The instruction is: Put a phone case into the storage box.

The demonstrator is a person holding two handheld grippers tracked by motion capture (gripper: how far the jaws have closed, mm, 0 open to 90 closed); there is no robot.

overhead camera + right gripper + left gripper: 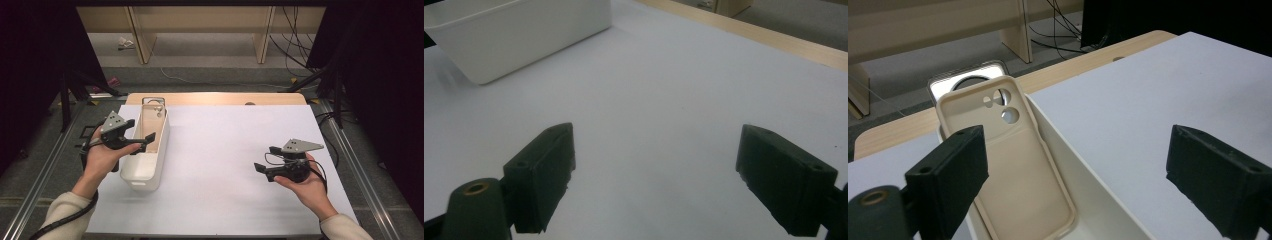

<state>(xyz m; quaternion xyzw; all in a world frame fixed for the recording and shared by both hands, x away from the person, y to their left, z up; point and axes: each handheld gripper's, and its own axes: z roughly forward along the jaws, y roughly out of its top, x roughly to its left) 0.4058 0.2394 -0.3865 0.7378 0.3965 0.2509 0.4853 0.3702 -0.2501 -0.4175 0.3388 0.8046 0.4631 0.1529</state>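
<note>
The phone case, a beige soft shell with camera cut-outs at its far end, lies inside the white bin on the left part of the table. It leans along the bin's length, its cut-out end propped up against the far wall. Behind that end, at the bin's far rim, a second case with a shiny rim and a round ring stands up; how it sits there I cannot tell.

The left gripper hangs at the bin's left side, held in the left hand, its tips reaching over the bin's left rim above the beige case. Its jaws stand wide apart, with nothing pressed between them; seen along them, the case lies below and ahead, untouched.

The bin is long and narrow, set lengthwise from near to far on the white sheet covering the table, with bare wood showing along the far edge.

Well apart, on the right part of the table, the right gripper rests in the right hand, pointing left toward the bin. Its jaws are also wide apart and hold nothing, with bare white sheet beneath them.
</note>
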